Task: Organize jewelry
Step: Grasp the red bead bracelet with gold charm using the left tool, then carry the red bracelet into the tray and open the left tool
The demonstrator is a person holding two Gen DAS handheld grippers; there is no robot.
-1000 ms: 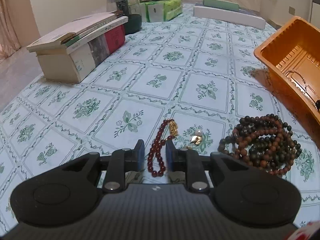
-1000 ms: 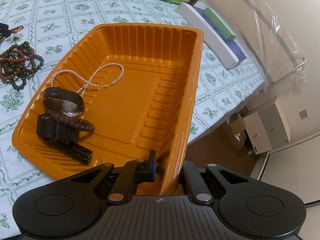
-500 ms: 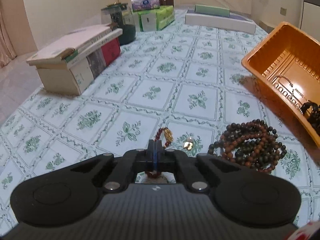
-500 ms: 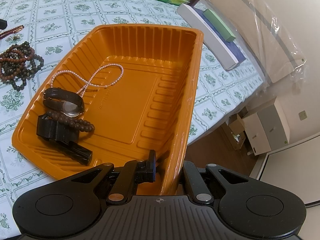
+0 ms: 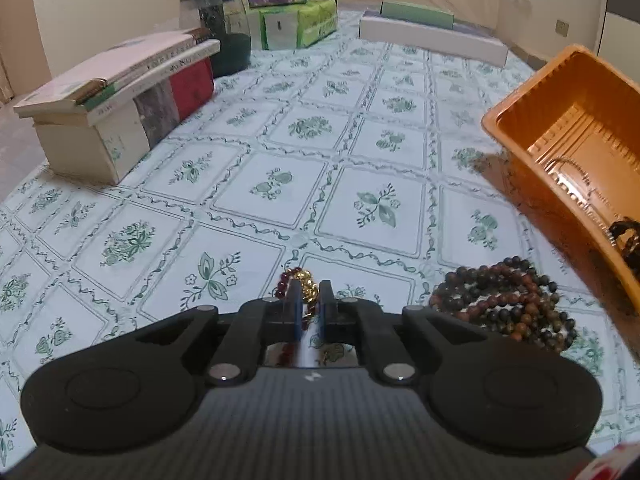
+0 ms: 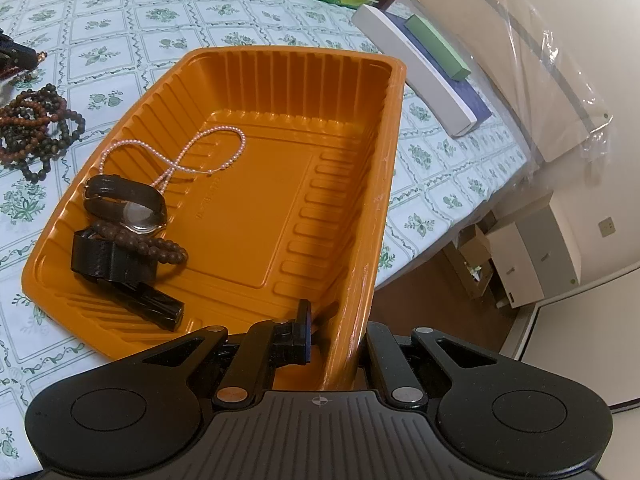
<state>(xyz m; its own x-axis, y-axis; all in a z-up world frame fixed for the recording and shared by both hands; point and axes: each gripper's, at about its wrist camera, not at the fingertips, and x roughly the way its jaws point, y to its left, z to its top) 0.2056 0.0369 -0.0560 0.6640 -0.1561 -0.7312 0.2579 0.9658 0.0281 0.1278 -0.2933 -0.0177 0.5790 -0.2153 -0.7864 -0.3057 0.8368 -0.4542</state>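
My left gripper (image 5: 309, 312) is shut on a dark red bead bracelet (image 5: 285, 280) with a gold charm (image 5: 307, 280), held just above the tablecloth. A pile of brown and black bead bracelets (image 5: 504, 304) lies to its right, also in the right wrist view (image 6: 32, 128). My right gripper (image 6: 336, 344) is shut on the near rim of the orange tray (image 6: 384, 200) and holds it tilted. In the tray lie a pearl necklace (image 6: 176, 160), a watch (image 6: 132, 204), a brown bead bracelet (image 6: 148, 240) and black straps (image 6: 120, 272).
A stack of books (image 5: 120, 96) stands at the left. A dark jar (image 5: 224, 36), green tissue packs (image 5: 296, 24) and a long white box (image 5: 432, 36) stand at the far end. The table edge (image 6: 460, 232) drops to the floor right of the tray.
My left gripper closed on the red bracelet and lifted it; the bracelet now hangs between the fingers. The small pearl item by it is out of sight. The right gripper and tray have barely moved.
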